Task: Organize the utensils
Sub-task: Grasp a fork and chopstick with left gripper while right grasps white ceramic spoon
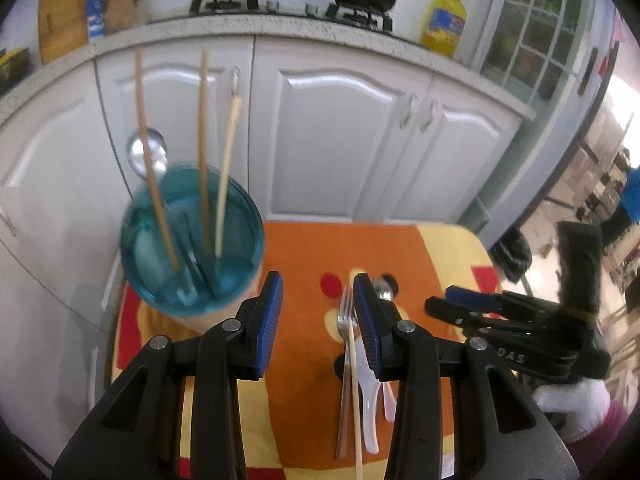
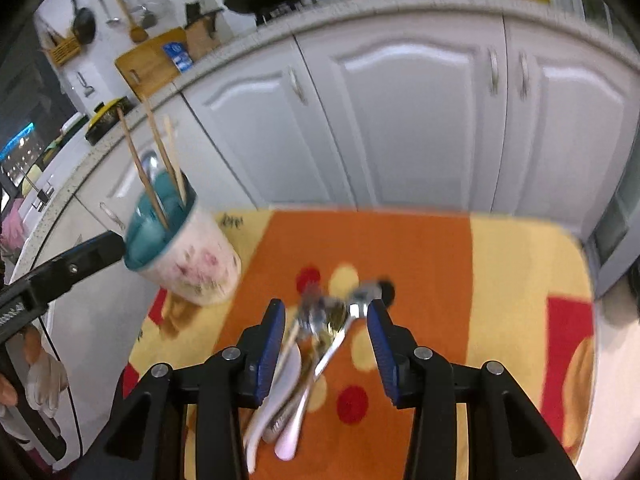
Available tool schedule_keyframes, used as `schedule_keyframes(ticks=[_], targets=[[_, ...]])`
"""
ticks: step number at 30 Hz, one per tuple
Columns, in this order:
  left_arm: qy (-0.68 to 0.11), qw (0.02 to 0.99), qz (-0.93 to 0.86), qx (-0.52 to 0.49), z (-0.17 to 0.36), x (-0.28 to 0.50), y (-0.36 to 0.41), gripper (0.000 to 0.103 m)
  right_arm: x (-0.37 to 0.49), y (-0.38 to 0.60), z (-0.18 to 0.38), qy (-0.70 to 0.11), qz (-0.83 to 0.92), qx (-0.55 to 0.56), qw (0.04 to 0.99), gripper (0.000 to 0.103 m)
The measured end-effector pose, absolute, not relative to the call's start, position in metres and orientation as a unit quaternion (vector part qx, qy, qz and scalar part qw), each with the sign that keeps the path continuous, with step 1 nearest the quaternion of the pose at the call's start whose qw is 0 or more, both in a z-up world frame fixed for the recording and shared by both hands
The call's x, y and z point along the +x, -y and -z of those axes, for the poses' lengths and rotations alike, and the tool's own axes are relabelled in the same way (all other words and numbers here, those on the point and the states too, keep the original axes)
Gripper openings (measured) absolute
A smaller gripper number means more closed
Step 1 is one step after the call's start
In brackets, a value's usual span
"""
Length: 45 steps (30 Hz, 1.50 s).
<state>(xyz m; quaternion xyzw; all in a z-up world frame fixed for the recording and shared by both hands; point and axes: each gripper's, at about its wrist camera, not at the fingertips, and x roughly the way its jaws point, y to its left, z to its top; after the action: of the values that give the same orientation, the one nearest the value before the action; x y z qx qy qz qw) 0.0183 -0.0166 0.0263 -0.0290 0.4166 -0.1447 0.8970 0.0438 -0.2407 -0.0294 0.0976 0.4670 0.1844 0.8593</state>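
My right claw point(image 2: 326, 344) hangs spread over the utensil pile point(image 2: 308, 360); my left claw point(image 1: 318, 320) gapes empty beside the cup point(image 1: 192, 240).

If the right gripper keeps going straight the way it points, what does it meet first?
Probably the loose pile of utensils lying on the orange cloth: it sits between the right gripper's open jaws. The view is blurred, so depth is uncertain.

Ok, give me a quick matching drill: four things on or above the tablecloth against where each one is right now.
Things:
1. chopsticks
2. fork
3. utensil cup
4. right gripper

Places:
A. lying flat on the cloth
B. far left corner of the cloth
C. open above the loose cutlery
D. standing in the cup

Pairs: 1-D, 2-A, 3-B, 4-C
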Motion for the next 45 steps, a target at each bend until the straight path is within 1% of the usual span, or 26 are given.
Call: schedule_keyframes(ticks=[5, 7, 8, 10, 12, 16, 25, 30, 32, 34, 35, 37, 41, 45], targets=[[-0.446, 0.883, 0.148, -0.021, 0.0, 0.015, 0.021, 0.036, 0.038, 0.234, 0.067, -0.508, -0.228, 0.132, 0.82, 0.041], [-0.455, 0.878, 0.147, -0.021, 0.008, 0.014, 0.022, 0.036, 0.036, 0.228, 0.077, -0.514, -0.241, 0.14, 0.811, 0.038], [-0.46, 0.875, 0.147, -0.021, 0.012, 0.014, 0.022, 0.036, 0.036, 0.225, 0.081, -0.516, -0.247, 0.148, 0.807, 0.035], [-0.466, 0.872, 0.149, -0.019, 0.016, 0.015, 0.024, 0.036, 0.039, 0.219, 0.089, -0.519, -0.257, 0.159, 0.8, 0.026], [-0.47, 0.869, 0.153, -0.013, 0.021, 0.015, 0.027, 0.036, 0.041, 0.214, 0.098, -0.525, -0.257, 0.157, 0.796, 0.009], [-0.483, 0.861, 0.163, -0.006, 0.033, 0.017, 0.035, 0.036, 0.036, 0.222, 0.1, -0.52, -0.252, 0.16, 0.801, 0.004], [-0.518, 0.836, 0.18, 0.001, 0.069, 0.033, 0.057, 0.036, 0.034, 0.296, 0.091, -0.504, -0.199, 0.2, 0.817, 0.004], [-0.528, 0.826, 0.195, 0.016, 0.08, 0.039, 0.072, 0.036, 0.033, 0.31, 0.097, -0.505, -0.192, 0.213, 0.814, 0.004], [-0.531, 0.824, 0.198, 0.025, 0.083, 0.042, 0.078, 0.034, 0.033, 0.311, 0.101, -0.508, -0.19, 0.216, 0.812, 0.004], [-0.533, 0.821, 0.203, 0.033, 0.086, 0.044, 0.083, 0.024, 0.033, 0.313, 0.105, -0.509, -0.189, 0.219, 0.81, 0.004], [-0.535, 0.819, 0.206, 0.036, 0.088, 0.045, 0.086, 0.021, 0.033, 0.314, 0.106, -0.509, -0.189, 0.221, 0.81, 0.004], [-0.536, 0.816, 0.214, 0.041, 0.091, 0.047, 0.092, 0.014, 0.033, 0.315, 0.108, -0.51, -0.189, 0.224, 0.809, 0.004], [-0.545, 0.809, 0.216, 0.053, 0.101, 0.052, 0.1, 0.012, 0.033, 0.316, 0.112, -0.513, -0.188, 0.227, 0.806, 0.004], [-0.548, 0.805, 0.22, 0.049, 0.1, 0.06, 0.104, 0.012, 0.034, 0.319, 0.115, -0.516, -0.186, 0.229, 0.804, 0.004]])
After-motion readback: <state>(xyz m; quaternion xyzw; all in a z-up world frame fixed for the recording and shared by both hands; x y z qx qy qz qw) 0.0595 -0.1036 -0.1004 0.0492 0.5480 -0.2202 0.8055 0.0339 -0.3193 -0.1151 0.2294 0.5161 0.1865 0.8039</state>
